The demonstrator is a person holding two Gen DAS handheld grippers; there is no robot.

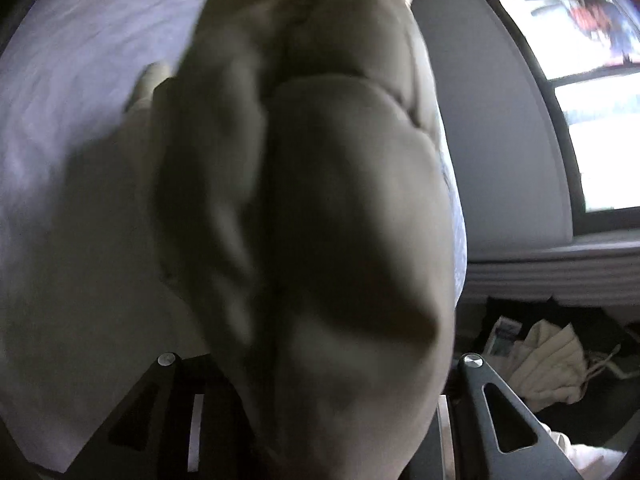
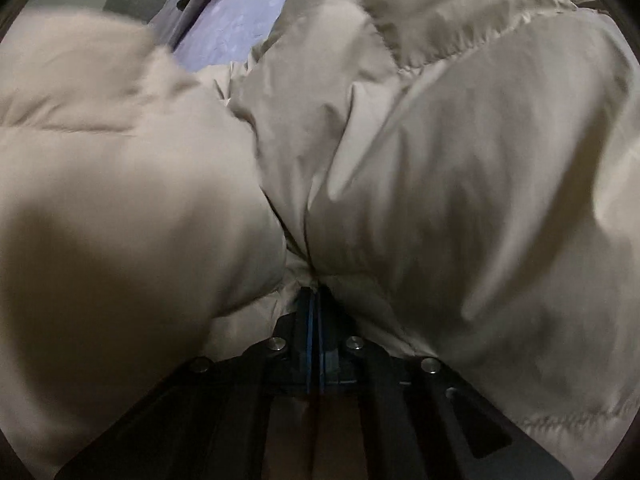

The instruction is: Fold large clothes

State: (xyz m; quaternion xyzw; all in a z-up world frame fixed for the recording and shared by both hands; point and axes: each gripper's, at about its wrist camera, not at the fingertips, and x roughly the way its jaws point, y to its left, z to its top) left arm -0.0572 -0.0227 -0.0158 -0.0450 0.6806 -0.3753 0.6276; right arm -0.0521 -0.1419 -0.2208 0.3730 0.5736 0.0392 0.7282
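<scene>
The beige puffer jacket (image 2: 440, 152) is lying bunched on a bed with a lavender sheet (image 2: 236, 28). The right claw (image 2: 314, 300) is pinching a fold of it, jaws fully together. The left claw (image 1: 316, 420) is gripping a thick bulge of the jacket between part-open jaws.

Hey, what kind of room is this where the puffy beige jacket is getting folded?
Most likely a bedroom at home. The beige padded jacket lies on a lavender bedsheet, a window lets in daylight beside it, and more clothing sits heaped on the floor.
</scene>
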